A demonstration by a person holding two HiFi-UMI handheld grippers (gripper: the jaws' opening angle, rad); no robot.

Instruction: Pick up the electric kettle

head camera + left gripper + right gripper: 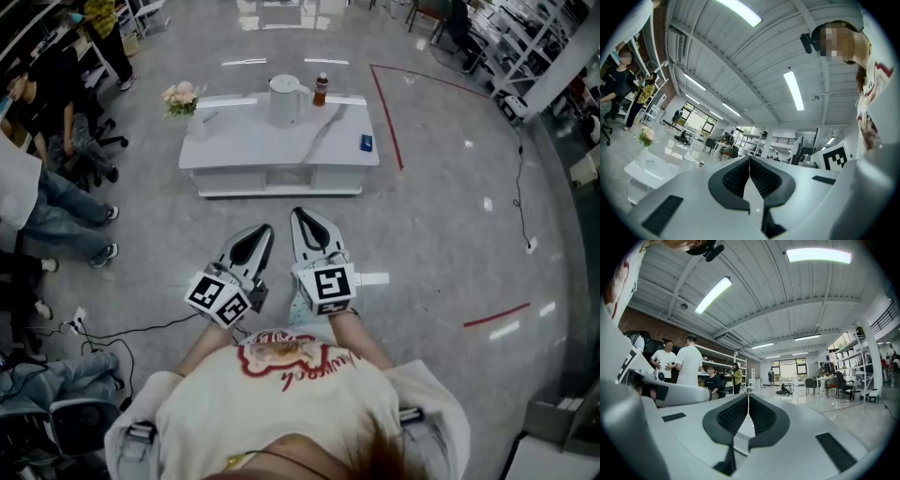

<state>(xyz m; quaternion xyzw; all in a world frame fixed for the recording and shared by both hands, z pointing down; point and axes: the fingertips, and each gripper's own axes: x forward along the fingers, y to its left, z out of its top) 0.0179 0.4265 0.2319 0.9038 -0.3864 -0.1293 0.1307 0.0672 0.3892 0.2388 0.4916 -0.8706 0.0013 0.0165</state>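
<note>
While I stand well back from the desk (281, 155), both grippers are empty.
My left gripper (263, 230) and right gripper (300, 216) have their jaws together, I think because nothing is in reach; the electric kettle (285, 99) stands upright at the desk's far edge.

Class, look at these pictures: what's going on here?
A person holds a left claw and a right claw out in front, both shut and empty. They stand back from a low white table, where the electric kettle stands upright beside a small bottle. The kettle is not yet touched.
</note>
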